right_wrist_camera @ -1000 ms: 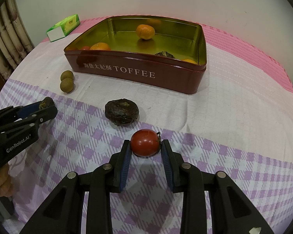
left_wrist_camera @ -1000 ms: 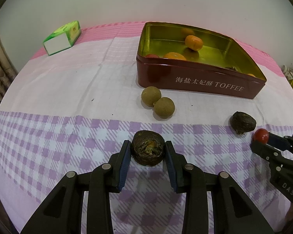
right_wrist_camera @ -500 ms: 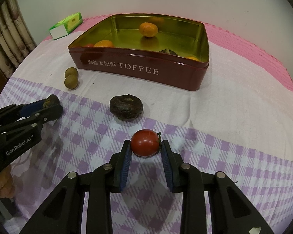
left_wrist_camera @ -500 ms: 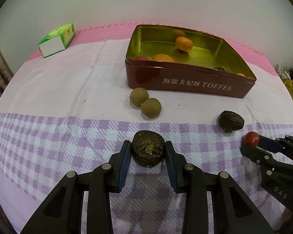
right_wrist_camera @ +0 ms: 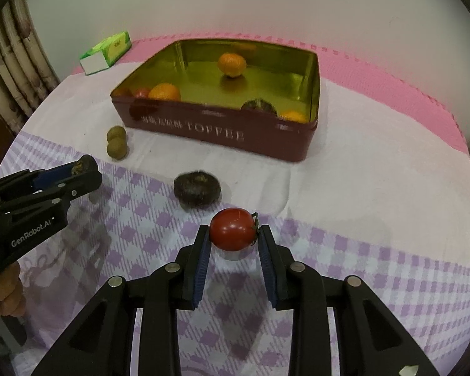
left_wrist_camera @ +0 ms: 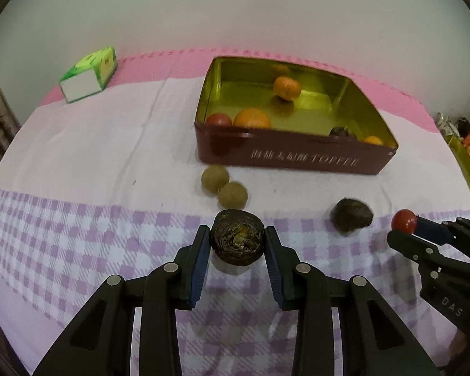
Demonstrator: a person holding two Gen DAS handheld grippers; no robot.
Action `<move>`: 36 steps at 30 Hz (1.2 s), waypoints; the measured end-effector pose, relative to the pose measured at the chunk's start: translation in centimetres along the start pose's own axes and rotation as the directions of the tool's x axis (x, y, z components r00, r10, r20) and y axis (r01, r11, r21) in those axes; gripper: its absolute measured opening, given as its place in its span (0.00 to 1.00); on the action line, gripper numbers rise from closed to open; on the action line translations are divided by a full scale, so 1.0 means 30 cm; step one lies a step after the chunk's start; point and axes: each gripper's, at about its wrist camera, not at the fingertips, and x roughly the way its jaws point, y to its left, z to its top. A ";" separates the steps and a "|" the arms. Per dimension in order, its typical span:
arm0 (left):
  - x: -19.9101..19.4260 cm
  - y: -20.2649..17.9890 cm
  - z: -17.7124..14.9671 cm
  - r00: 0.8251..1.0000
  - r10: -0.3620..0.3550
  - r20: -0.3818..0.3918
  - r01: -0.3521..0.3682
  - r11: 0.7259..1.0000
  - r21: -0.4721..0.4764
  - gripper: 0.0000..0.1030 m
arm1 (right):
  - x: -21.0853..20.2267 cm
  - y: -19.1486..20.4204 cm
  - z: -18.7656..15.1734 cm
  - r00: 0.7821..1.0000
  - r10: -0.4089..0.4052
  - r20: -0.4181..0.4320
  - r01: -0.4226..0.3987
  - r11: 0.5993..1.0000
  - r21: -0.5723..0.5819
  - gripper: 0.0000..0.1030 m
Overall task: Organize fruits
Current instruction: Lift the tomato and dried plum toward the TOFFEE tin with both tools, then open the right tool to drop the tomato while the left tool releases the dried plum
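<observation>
Right tool point(right_wrist_camera: 233, 235) gripping tomato point(right_wrist_camera: 232, 232), stem rightward (long axis crosswise)

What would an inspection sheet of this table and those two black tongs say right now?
Surface: checked tablecloth, pink at the back.
Job's things: toffee tin holding oranges and other fruit; two brown round fruits and one dark fruit outside on the cloth.
Clutter: green tissue box.
Grippers: left gripper shut on a dark wrinkled fruit; right gripper shut on a red tomato.
Cables: nothing seen.
Surroundings: white wall, curtain.
</observation>
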 end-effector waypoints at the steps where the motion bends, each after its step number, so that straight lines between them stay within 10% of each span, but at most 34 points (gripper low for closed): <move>1: -0.007 -0.001 0.008 1.000 -0.003 0.006 0.003 1.000 0.004 0.35 | -0.009 -0.004 0.009 1.000 0.000 0.007 0.000 1.000 -0.001 0.28; 36: 0.156 -0.036 0.353 0.998 0.003 0.065 -0.008 0.998 0.070 0.35 | 0.100 -0.078 0.359 0.998 0.003 0.068 -0.003 1.000 -0.004 0.28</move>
